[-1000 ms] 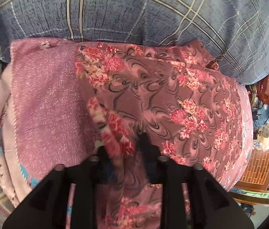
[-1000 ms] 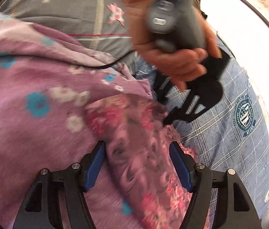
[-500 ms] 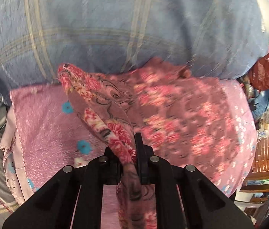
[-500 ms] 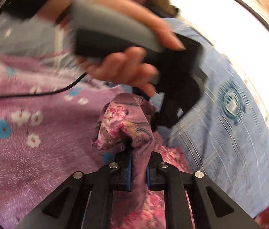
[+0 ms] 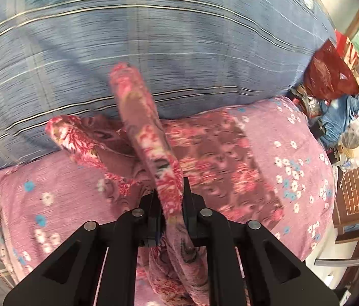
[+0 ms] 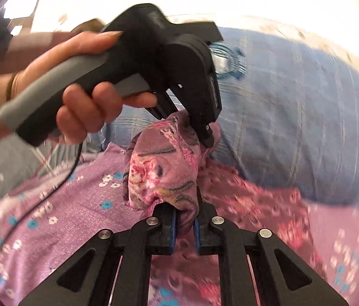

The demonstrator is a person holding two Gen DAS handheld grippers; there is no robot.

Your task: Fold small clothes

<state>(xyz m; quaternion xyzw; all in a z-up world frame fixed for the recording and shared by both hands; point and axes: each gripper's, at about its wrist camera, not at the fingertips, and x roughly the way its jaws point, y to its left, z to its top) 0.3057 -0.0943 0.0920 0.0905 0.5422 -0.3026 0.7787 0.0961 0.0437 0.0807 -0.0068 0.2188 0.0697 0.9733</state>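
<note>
Both tongs, left [image 5: 170, 201] and right [image 6: 184, 213], pinch bunched folds of soft rose-patterned cloth [image 5: 220, 158] mid-frame above a fuzzy pink blanket [image 5: 294, 153].

We cannot see the fingertips of the left gripper [image 5: 171, 201]: the floral garment [image 5: 151, 148] bunched between them covers the pads. Ahead of that claw the garment's raised fold smears into blur, and below it the cloth runs off the bottom edge. Far right of the claw, the heap of bags and clothes [image 5: 342, 117] is too small to sort out.

In the right wrist view, the right gripper [image 6: 185, 219] shows only slivers of blue pad beside the cloth. Ahead of it, the hand [image 6: 77, 94] is cut at the wrist by the left edge. Right of the claw, the pink bedding [image 6: 319, 229] blurs.
</note>
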